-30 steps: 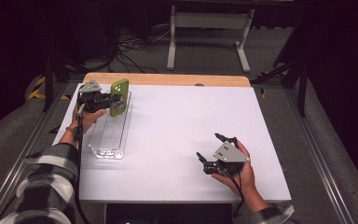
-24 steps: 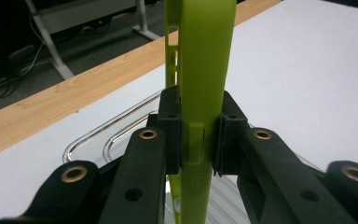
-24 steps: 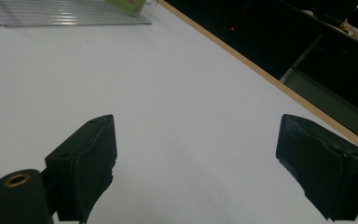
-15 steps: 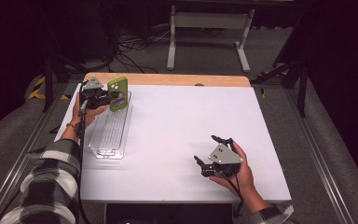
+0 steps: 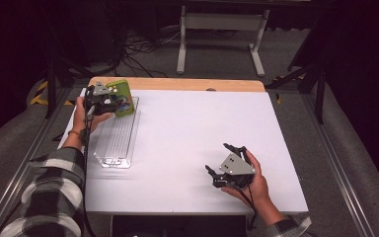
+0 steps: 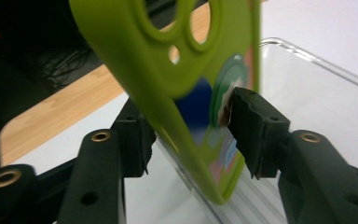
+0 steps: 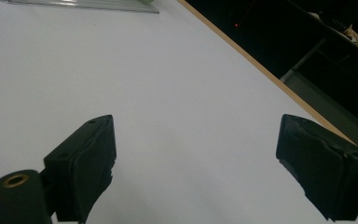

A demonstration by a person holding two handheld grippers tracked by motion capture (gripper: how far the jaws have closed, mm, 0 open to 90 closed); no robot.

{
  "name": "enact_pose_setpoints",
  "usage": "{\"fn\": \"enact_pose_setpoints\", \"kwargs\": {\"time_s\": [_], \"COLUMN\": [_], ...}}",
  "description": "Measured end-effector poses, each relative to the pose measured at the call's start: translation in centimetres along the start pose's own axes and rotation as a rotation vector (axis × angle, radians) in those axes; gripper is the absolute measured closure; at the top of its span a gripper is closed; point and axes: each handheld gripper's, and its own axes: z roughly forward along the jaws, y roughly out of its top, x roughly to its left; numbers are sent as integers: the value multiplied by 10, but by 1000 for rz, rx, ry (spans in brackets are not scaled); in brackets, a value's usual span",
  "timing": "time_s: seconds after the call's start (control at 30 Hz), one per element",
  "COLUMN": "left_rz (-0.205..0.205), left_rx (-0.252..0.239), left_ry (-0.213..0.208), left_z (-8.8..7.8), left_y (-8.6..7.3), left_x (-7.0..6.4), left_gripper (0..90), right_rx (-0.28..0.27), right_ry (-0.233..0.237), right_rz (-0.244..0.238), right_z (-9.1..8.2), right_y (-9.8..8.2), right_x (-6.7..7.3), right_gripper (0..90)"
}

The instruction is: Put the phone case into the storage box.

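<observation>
A lime-green phone case [image 5: 120, 96] with camera cut-outs and a colourful sticker stands tilted over the far end of a clear plastic tray [image 5: 116, 143]. My left gripper [image 5: 109, 104] sits around it. In the left gripper view the case [image 6: 168, 70] leans between the jaws, which have just been opening. The left pad stands apart from the case, the right pad [image 6: 251, 130] is close against its sticker side, and its lower edge is down by the tray [image 6: 307, 93]. My right gripper [image 5: 218, 158] rests near the table's front right, open and with nothing in it [image 7: 196, 158].
The white tabletop [image 5: 202, 128] has a wooden strip [image 5: 177, 84] along its far edge. Beyond it are cables and a metal stand on the dark floor. The tray's ribbed bottom lies along the table's left side.
The left gripper's jaws have spread apart around the green case, which now leans more loosely between them at the tray's far end. The right hand has barely shifted.
</observation>
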Motion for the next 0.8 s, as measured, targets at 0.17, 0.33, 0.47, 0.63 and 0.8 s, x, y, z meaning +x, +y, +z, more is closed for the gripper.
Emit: {"fn": "enact_pose_setpoints", "kwargs": {"time_s": [0.17, 0.33, 0.47, 0.63, 0.8], "left_rz": [-28, -35, -23, -20, -6], "left_rx": [20, 8, 10, 9, 4], "left_ry": [15, 13, 16, 10, 14], "left_z": [3, 3, 1, -1, -2], "left_y": [-4, -4, -2, -1, 0], "left_x": [2, 1, 0, -3, -5], "left_gripper": [520, 543, 538, 547, 573], "right_rx": [0, 0, 3, 2, 5], "right_ry": [4, 5, 9, 8, 10], "right_rz": [-4, -2, -9, -6, -12], "right_z": [0, 0, 0, 0, 0], "right_y": [0, 0, 0, 0, 1], "right_x": [0, 0, 1, 1, 2], "right_gripper": [128, 129, 129, 129, 130]}}
